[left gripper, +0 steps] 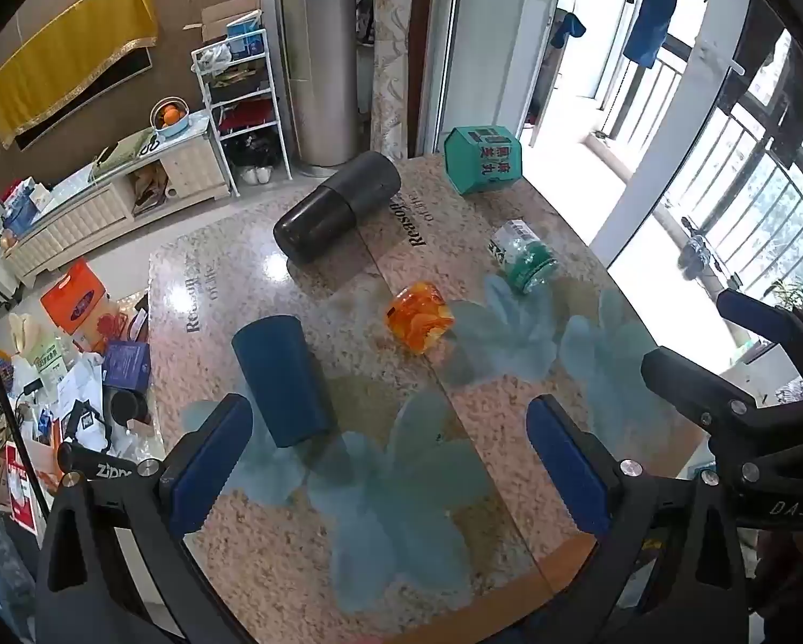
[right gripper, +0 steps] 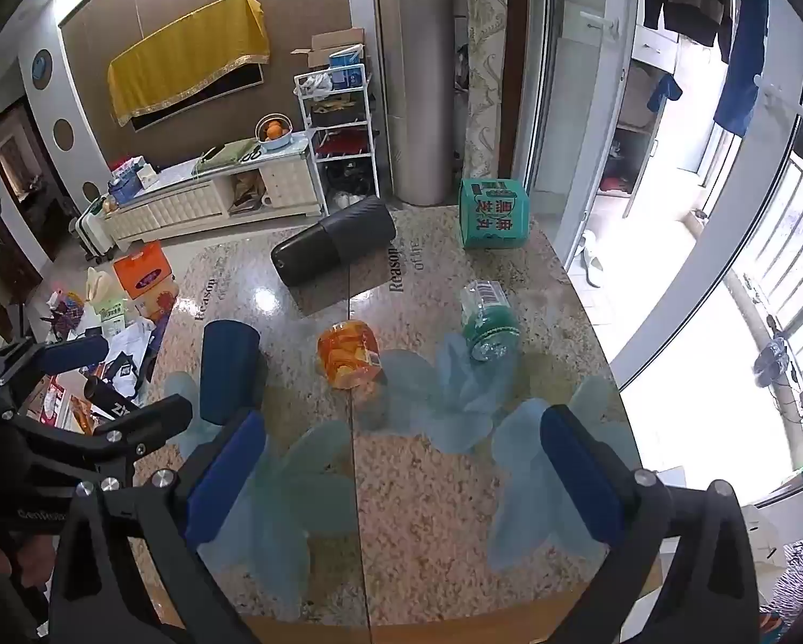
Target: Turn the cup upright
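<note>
Blue cup (left gripper: pixel 282 380) stands mouth-down on the table (left gripper: pixel 508 429), just ahead of the left gripper (left gripper: pixel 390 461), beside its left finger (left gripper: pixel 208 461). Right gripper (right gripper: pixel 401 483) hovers over bare tabletop, cup well off to its left. Both sets of tongs are spread apart, holding nothing. Risk: glossy top and smooth tapered wall, so an off-centre pinch likely skids or topples the cup toward the near table edge or the orange jar (left gripper: pixel 418 316).
</note>
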### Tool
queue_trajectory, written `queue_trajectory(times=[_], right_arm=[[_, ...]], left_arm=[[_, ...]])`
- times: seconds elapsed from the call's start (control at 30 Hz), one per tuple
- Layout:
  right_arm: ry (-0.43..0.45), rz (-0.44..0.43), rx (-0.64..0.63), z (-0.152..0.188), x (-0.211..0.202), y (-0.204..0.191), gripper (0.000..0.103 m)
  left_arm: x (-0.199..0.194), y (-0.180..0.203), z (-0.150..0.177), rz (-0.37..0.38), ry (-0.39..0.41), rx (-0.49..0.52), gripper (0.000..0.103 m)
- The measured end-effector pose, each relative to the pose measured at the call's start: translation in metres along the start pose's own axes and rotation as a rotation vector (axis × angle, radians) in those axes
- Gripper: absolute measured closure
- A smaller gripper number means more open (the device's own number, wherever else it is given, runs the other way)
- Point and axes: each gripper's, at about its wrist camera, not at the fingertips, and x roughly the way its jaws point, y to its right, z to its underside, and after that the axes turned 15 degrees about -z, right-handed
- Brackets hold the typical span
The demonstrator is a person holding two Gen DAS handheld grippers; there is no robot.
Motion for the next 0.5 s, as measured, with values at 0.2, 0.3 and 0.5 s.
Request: queue_trajectory(times=[0.2, 0.3, 0.5], right_arm=[[-0.008, 0.003, -0.002, 0.0029, 0.0013, 0.0037, 0.000], [-0.010, 0.005, -0.001, -0.0025, -0.0003, 0.0020, 0.000], [-0.008, 0.002, -0.002, -0.0020, 0.0014, -0.0010, 0.000]], left_arm=[[-0.0004, 0.0002, -0.0002, -0.004, -0.004, 0.004, 0.000], [-0.0004, 0.0011, -0.0014, -0.010, -0.004, 0.007, 0.000], [-0.0038, 0.0023, -0.0066, -0.013, 0.000, 0.007, 0.000]])
